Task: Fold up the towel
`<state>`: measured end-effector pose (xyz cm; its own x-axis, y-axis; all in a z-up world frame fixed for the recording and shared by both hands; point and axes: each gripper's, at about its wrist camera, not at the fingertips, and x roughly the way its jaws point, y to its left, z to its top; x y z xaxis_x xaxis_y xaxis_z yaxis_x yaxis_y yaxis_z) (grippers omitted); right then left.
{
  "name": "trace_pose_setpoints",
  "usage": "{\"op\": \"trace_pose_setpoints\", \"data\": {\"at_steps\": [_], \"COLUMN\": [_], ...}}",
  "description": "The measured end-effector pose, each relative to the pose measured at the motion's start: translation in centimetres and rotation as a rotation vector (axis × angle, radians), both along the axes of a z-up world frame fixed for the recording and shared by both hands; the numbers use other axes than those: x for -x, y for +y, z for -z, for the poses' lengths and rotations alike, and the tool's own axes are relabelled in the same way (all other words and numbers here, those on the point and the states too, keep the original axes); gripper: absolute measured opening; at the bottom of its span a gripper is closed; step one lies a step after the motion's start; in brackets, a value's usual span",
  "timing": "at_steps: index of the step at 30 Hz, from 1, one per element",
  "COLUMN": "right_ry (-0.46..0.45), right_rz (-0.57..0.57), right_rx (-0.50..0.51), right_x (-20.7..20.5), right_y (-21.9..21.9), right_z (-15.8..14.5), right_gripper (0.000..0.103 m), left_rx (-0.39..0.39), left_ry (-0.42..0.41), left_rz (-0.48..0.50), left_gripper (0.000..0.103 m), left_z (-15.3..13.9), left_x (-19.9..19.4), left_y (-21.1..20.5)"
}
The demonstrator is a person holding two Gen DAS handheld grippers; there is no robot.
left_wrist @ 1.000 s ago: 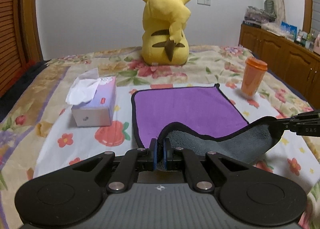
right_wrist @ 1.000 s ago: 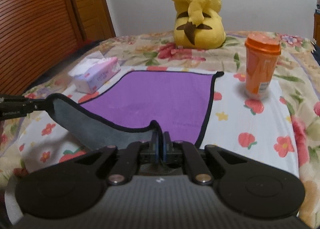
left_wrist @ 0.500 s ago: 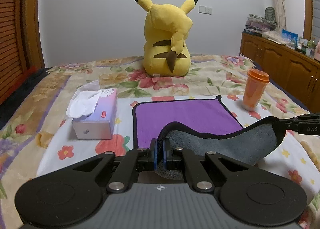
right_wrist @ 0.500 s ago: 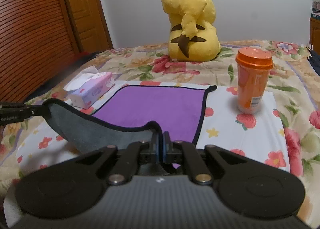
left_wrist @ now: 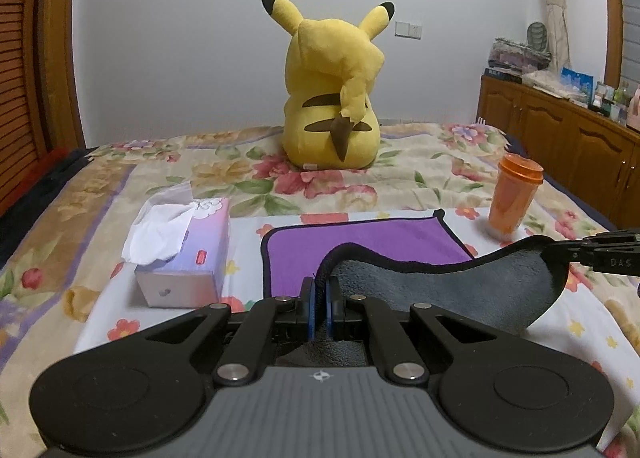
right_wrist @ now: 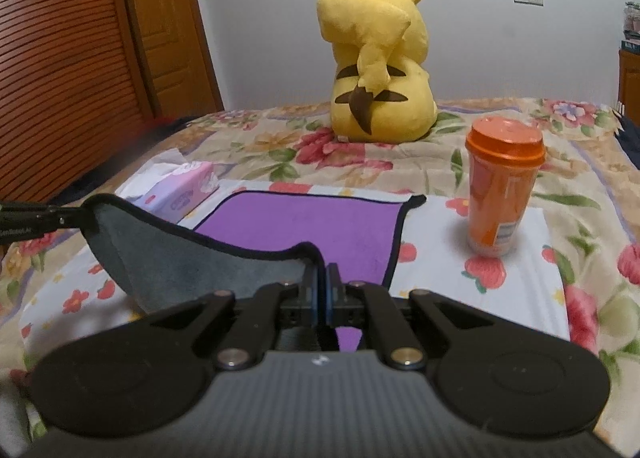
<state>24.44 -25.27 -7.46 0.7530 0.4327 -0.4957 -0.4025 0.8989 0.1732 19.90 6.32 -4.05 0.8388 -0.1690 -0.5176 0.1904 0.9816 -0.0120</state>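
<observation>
Left wrist view: the left gripper [left_wrist: 319,290] has its fingers pinching the towel's [left_wrist: 360,242] black-edged near corner, and the right gripper [right_wrist: 323,278] pinches the other near corner. The near edge hangs lifted between them, grey underside showing, while the purple far half lies flat on the bed [left_wrist: 100,194], between a tissue box [left_wrist: 184,254] and an orange cup [left_wrist: 514,198].

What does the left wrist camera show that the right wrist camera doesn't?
Only the left wrist view shows the wooden cabinet with clutter on top, and the right gripper from the side. Only the right wrist view shows the slatted wooden door and the left gripper from the side. Both show the towel, plush, cup and tissue box.
</observation>
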Motion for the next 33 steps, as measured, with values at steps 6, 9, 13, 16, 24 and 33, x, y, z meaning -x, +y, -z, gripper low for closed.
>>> {"op": "trace_pose_setpoints", "data": {"at_steps": [6, 9, 13, 16, 24, 33], "right_ry": [-0.021, -0.029, -0.036, -0.044, -0.079, -0.133], "right_rz": [-0.012, -0.014, -0.021, -0.023, -0.010, -0.024], "right_rx": [0.000, 0.005, 0.022, 0.036, 0.058, 0.105], "right_x": [-0.7, -1.1, -1.5, -1.9, -3.4, -5.5], "right_y": [0.0, 0.1, 0.3, 0.5, 0.4, 1.2], "right_z": [-0.3, -0.4, -0.4, -0.5, -1.5, -2.4], "right_gripper": [0.005, 0.005, 0.005, 0.005, 0.005, 0.004], "left_rx": [-0.007, -0.019, -0.030, -0.023, 0.000, -0.007], "left_ry": [-0.016, -0.016, -0.018, -0.022, -0.052, -0.075], "left_rz": [0.014, 0.014, 0.010, 0.006, -0.007, 0.005], "left_gripper": [0.008, 0.008, 0.008, 0.008, 0.008, 0.008], "left_z": [-0.1, 0.1, 0.2, 0.0, -1.1, -2.1], "left_x": [-0.9, -1.5, -2.2, -2.9, -4.5, -7.1], "left_y": [-0.4, -0.5, -0.5, -0.3, 0.0, -0.8]}}
